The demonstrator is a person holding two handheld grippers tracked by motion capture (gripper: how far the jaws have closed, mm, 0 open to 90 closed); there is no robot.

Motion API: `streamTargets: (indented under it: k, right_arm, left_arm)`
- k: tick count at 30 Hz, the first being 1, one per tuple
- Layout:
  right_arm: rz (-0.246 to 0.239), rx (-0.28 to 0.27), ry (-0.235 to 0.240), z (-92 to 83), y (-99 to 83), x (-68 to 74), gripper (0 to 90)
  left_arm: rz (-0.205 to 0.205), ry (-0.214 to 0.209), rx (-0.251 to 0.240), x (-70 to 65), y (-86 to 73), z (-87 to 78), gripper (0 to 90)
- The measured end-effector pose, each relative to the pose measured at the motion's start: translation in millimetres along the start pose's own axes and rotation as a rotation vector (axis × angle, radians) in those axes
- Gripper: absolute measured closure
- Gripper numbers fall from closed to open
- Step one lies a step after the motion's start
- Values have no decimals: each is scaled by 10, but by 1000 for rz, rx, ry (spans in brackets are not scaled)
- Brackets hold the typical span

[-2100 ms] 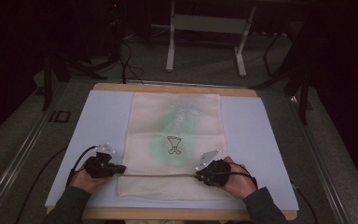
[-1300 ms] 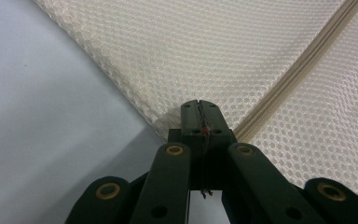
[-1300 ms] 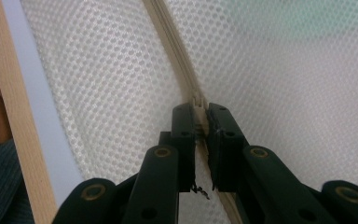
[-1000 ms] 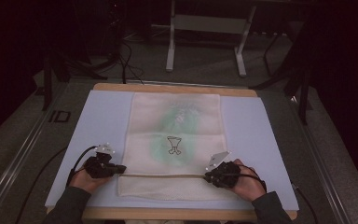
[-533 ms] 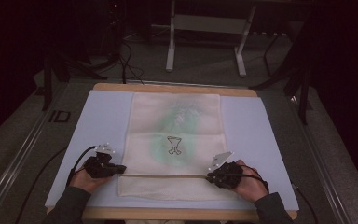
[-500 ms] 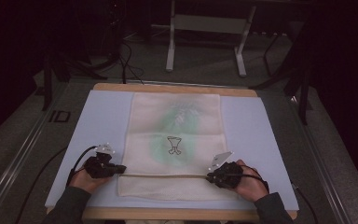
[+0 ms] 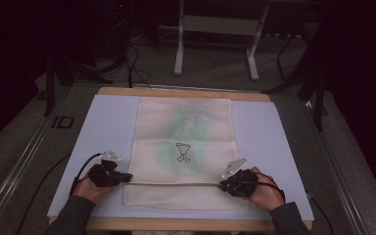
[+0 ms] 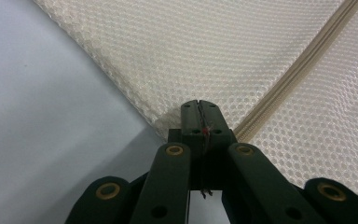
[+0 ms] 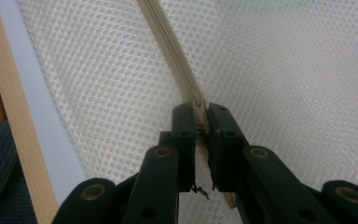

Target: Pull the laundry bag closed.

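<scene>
Zipper (image 7: 176,184) work: left gripper (image 8: 199,112) clenches the bag (image 7: 183,147) edge, right gripper (image 9: 200,114) grips the slider; next, pull it leftward along the track.

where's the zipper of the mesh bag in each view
High view: the zipper runs as a thin line across the near part of the mesh bag, between the left gripper and the right gripper.
Left gripper view: it runs from the upper right corner down to the shut jaws.
Right gripper view: it runs from top centre down into the jaws, which clamp it.
Shared landmark: the zipper's beige tape.
</scene>
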State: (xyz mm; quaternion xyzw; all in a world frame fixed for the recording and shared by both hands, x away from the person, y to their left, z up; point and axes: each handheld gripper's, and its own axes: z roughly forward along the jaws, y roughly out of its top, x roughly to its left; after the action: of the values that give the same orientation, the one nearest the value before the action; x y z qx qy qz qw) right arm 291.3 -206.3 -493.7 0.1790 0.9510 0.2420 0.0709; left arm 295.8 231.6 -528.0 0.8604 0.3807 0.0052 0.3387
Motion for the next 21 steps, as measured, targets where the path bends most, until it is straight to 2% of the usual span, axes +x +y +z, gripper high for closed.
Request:
streamTargets:
  k: [15,21]
  right_arm:
    - [14,1,-2,-41,-80,-49,820]
    - [49,-5,3,-89,-195,-113,820]
  left_arm:
    - [2,0,-1,-1,-1,0,900]
    - [3,1,1,-1,0,0,900]
